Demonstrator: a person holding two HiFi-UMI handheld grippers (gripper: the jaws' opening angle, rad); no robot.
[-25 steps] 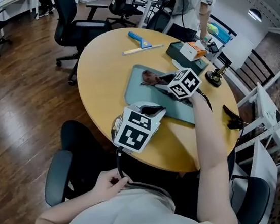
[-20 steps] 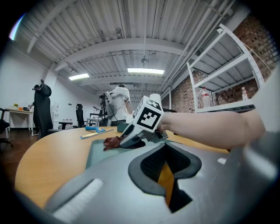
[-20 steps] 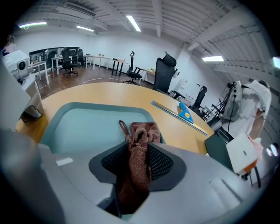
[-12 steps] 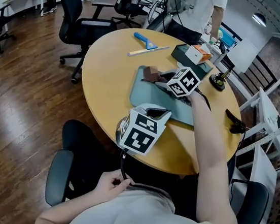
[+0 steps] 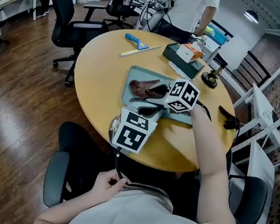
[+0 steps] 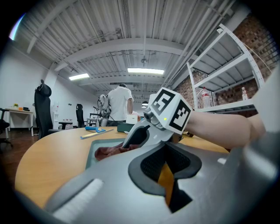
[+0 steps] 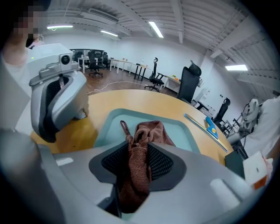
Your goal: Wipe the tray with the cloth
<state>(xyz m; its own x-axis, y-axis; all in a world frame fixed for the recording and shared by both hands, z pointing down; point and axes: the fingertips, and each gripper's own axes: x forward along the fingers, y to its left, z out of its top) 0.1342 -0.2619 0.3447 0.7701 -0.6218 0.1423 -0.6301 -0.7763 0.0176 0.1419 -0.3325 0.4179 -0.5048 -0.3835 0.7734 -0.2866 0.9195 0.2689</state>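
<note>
Right hand-held gripper [image 7: 139, 151] clamps one cloth [image 7: 151, 130] on one tray [image 7: 110, 121] — left hand-held gripper [image 6: 165, 148] closed, empty

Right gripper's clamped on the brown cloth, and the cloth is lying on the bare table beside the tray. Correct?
Not quite. The right gripper is clamped on the cloth, but the cloth lies in the tray, not on the bare table. The right gripper view shows it.

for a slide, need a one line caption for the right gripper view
Right tongs shut on the brown cloth, its free end in the teal tray.
</note>
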